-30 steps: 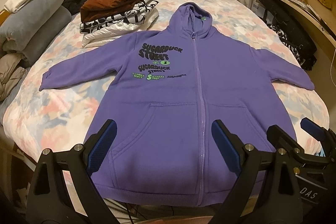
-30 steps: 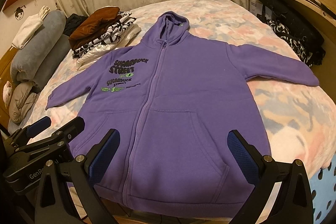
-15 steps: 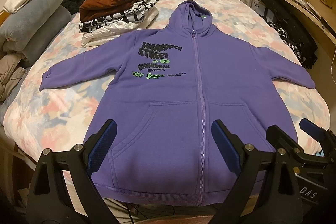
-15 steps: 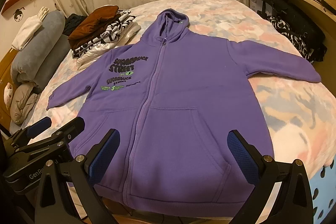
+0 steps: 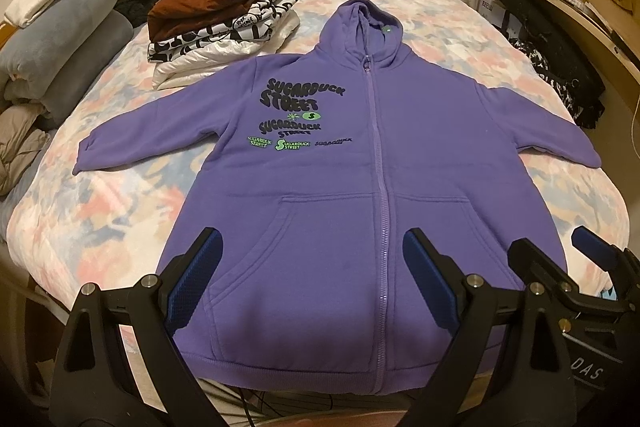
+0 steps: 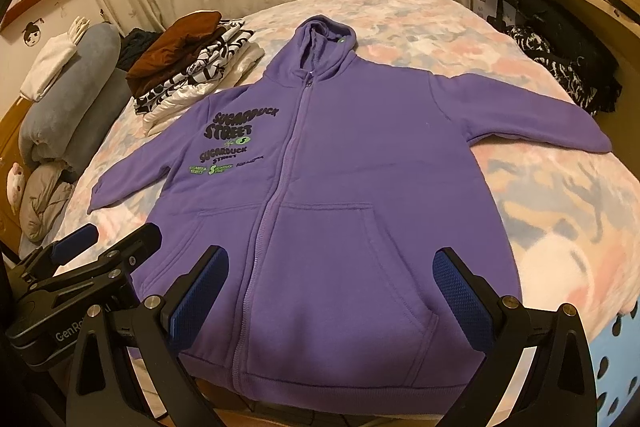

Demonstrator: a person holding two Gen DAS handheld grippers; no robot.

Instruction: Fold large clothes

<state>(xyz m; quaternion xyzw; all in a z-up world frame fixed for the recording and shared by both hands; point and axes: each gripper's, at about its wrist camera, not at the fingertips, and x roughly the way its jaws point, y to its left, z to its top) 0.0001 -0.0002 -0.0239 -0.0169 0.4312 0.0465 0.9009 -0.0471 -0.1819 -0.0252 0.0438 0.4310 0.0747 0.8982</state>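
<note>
- Your left gripper (image 5: pixel 310 281) and right gripper (image 6: pixel 330 287) both hover with jaws spread wide, holding nothing, above the hem.
- The purple hoodie (image 5: pixel 360 187) lies flat, zipped, sleeves out on the bed (image 5: pixel 80 219); no fold made yet.
- Farther off, a stack of folded clothes (image 5: pixel 218 23) suggests earlier garments are finished.

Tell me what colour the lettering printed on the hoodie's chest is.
Mostly black lettering, with smaller green logos beneath, on the purple hoodie; clearest in the left wrist view.

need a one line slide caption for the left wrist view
Open left gripper hovers over the hem of a zipped purple hoodie spread flat on a floral bed, folded clothes stacked behind.
</note>
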